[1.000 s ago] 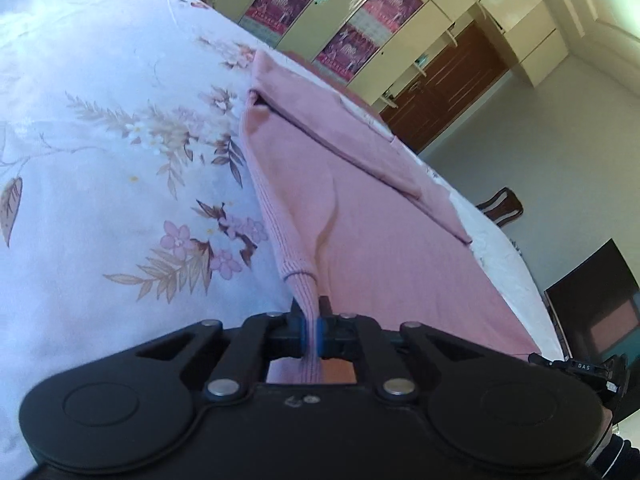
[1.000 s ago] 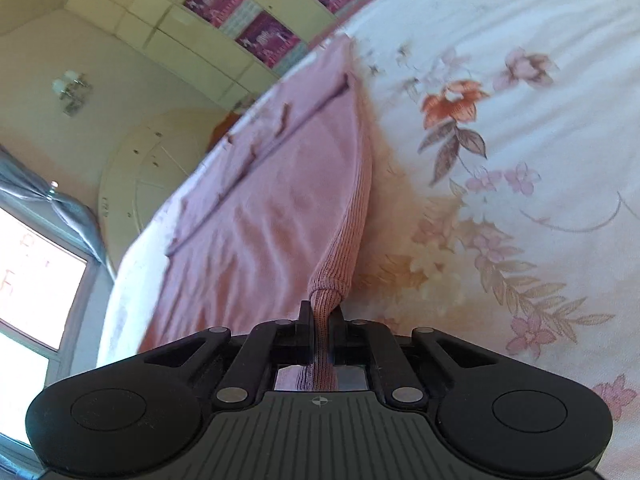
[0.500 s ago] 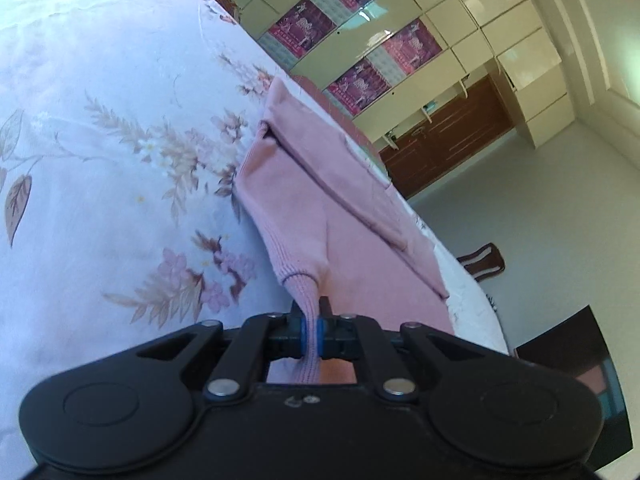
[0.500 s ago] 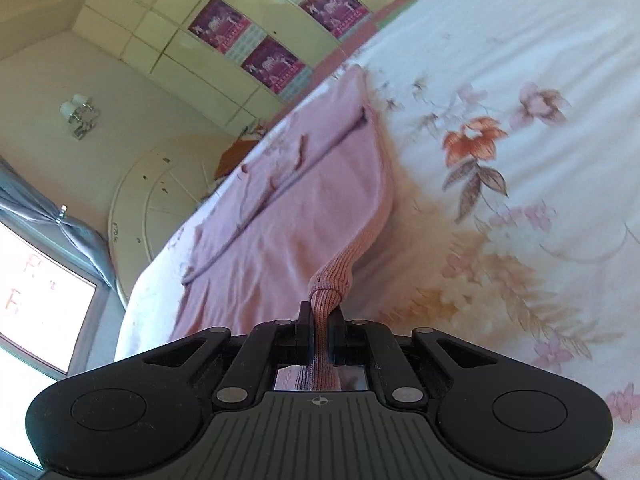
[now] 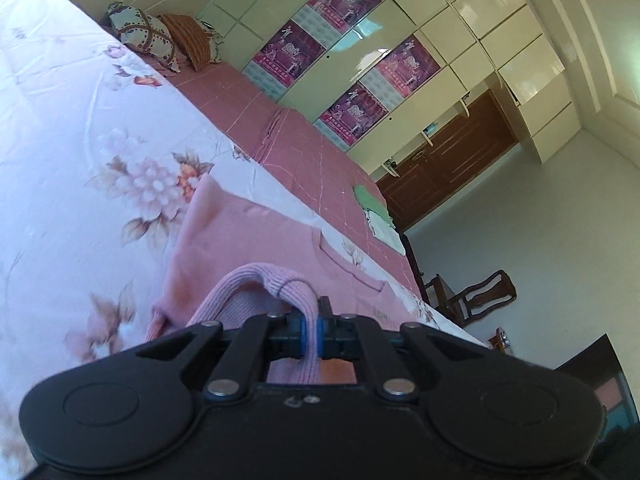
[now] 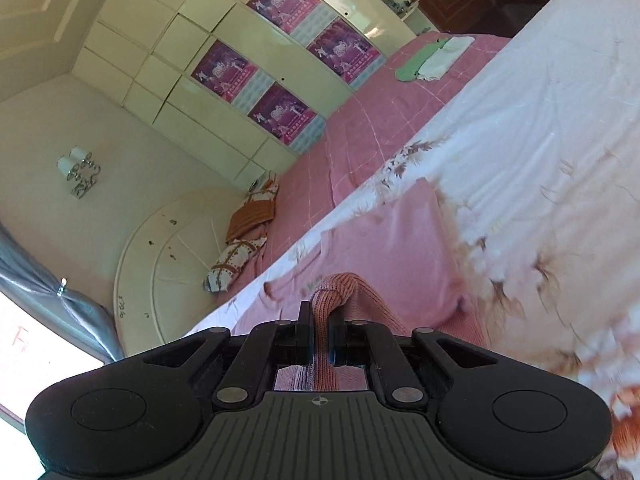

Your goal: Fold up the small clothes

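1. Two tongs are in use, each closed tight on a corner of one pink knit garment (image 5: 248,240).
2. Left tongs (image 5: 311,334): the blue-lined jaws pinch a ribbed hem corner, which bunches up in a loop just ahead of the jaws and hangs down behind them.
3. Right tongs (image 6: 320,342): the jaws clamp the other ribbed hem corner, which bulges above them in a small fold.
4. Beyond both tongs, the rest of the pink knit garment lies flat on the floral bedsheet (image 5: 60,168), spreading away from the lifted hem toward the pink checked blanket (image 5: 296,152).
5. One short sleeve of the garment shows flat on the floral bedsheet in the right wrist view, on the side toward the round white headboard (image 6: 168,264).
6. The pink checked blanket runs along the far edge of the floral bedsheet, between it and the cream wardrobe (image 5: 460,32) with purple posters.
7. Small green and white folded cloths (image 6: 432,58) rest on the pink checked blanket, well apart from the garment.
8. Patterned pillows (image 5: 148,38) sit at the end of the pink checked blanket nearest the round white headboard.
9. A wooden chair (image 5: 484,294) stands on the floor past the foot of the pink checked blanket.
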A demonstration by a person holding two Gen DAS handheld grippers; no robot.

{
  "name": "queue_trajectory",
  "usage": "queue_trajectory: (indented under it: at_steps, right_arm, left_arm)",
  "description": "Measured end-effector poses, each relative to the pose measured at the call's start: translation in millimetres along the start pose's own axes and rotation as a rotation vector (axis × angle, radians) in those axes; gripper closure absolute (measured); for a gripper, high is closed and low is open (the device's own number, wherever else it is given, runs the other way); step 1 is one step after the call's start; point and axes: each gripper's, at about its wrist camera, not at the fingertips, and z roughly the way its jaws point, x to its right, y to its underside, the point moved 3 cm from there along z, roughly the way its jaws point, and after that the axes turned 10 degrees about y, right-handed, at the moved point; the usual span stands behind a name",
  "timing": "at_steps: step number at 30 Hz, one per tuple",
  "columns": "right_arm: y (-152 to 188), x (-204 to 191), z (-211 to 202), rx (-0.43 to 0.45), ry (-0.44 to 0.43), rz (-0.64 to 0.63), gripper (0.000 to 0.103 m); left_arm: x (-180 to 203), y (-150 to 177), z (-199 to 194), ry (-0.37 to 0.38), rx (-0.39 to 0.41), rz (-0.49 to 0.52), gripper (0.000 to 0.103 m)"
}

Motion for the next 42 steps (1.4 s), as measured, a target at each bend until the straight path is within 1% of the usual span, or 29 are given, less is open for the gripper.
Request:
queue_trajectory:
  at_steps: [3,6,8,9,10,11,12,13,14,15,18,20,21,23,24,25,26,27,28,29,30,31,32,33,35,36,37,39,42]
  right_arm:
    - [-34,10,51,-0.022,-0.012,0.060,0.098]
    - [-58,26,103,-0.064,-0.003,0.107,0.098]
    - [-66,38,132,-0.089,0.006,0.114,0.097]
    - [-70,43,145,-0.101,-0.003,0.106,0.097]
    - [-72,48,154,-0.111,0.017,0.091,0.092]
    - [-73,51,160,-0.114,0.048,0.073,0.085]
    - [-76,54,159,-0.094,0.064,0.051,0.066]
    - [-78,54,151,-0.043,0.066,0.025,0.049]
    - [-80,56,140,0.018,0.063,-0.001,0.043]
    - [-82,58,133,0.047,0.056,-0.023,0.039]
    - [-82,46,128,0.048,0.076,-0.202,0.039]
    - [-72,27,137,0.031,0.112,-0.362,0.042]
    - [-68,20,143,0.021,0.129,-0.421,0.046]
    - [-53,7,159,-0.010,0.157,-0.534,0.051]
    - [-49,4,165,-0.022,0.175,-0.571,0.054]
    - [-43,2,180,-0.037,0.215,-0.614,0.057]
    - [-42,1,189,-0.051,0.248,-0.645,0.061]
    - [-40,1,194,-0.061,0.270,-0.670,0.071]
    - [-39,3,198,-0.066,0.287,-0.688,0.081]
    - [-36,5,200,-0.056,0.296,-0.704,0.087]
    - [-33,4,199,-0.046,0.291,-0.711,0.093]
    - [-34,5,202,-0.018,0.292,-0.723,0.094]
    - [-34,3,198,0.039,0.295,-0.740,0.094]
    - [-35,-1,189,0.110,0.275,-0.738,0.095]
    - [-39,-8,171,0.233,0.231,-0.707,0.095]
    - [-38,-11,168,0.273,0.237,-0.713,0.095]
    - [-38,-11,172,0.290,0.261,-0.723,0.095]
    - [-40,-4,192,0.243,0.304,-0.708,0.095]
    - [-39,1,208,0.206,0.323,-0.691,0.095]
  left_arm:
    - [-9,-25,49,-0.047,-0.039,0.039,0.099]
    - [-30,-36,96,-0.085,-0.091,0.042,0.099]
    - [-44,-40,116,-0.096,-0.101,0.051,0.093]
    - [-51,-41,120,-0.108,-0.099,0.046,0.080]
    - [-55,-42,120,-0.115,-0.086,0.032,0.060]
    - [-58,-44,114,-0.110,-0.049,0.029,0.050]
    - [-58,-47,102,-0.107,0.014,0.054,0.034]
    - [-57,-48,94,-0.109,0.052,0.086,0.027]
    - [-57,-51,90,-0.111,0.053,0.114,0.028]
    - [-57,-52,91,-0.119,0.027,0.154,0.032]
    - [-44,-53,110,-0.147,-0.097,0.351,0.045]
    - [-34,-47,126,-0.176,-0.171,0.474,0.045]
    - [-31,-44,135,-0.200,-0.205,0.524,0.047]
    - [-32,-39,150,-0.215,-0.267,0.568,0.049]
    - [-33,-37,156,-0.228,-0.292,0.582,0.052]
    - [-35,-34,161,-0.245,-0.308,0.599,0.051]
    - [-36,-32,163,-0.249,-0.300,0.604,0.053]
    - [-36,-32,162,-0.244,-0.291,0.590,0.064]
    - [-35,-31,161,-0.239,-0.280,0.584,0.089]
    - [-32,-29,157,-0.235,-0.257,0.600,0.092]
    - [-27,-28,152,-0.241,-0.208,0.624,0.094]
    - [-20,-28,143,-0.245,-0.143,0.642,0.094]
    - [-13,-27,132,-0.226,-0.071,0.652,0.094]
    - [-6,-31,122,-0.212,0.006,0.657,0.094]
    - [0,-35,111,-0.235,0.095,0.656,0.094]
    - [-2,-38,112,-0.256,0.114,0.648,0.094]
    - [-5,-40,117,-0.275,0.106,0.630,0.094]
    - [-8,-42,126,-0.295,0.083,0.610,0.094]
    - [-3,-39,138,-0.326,0.050,0.656,0.094]
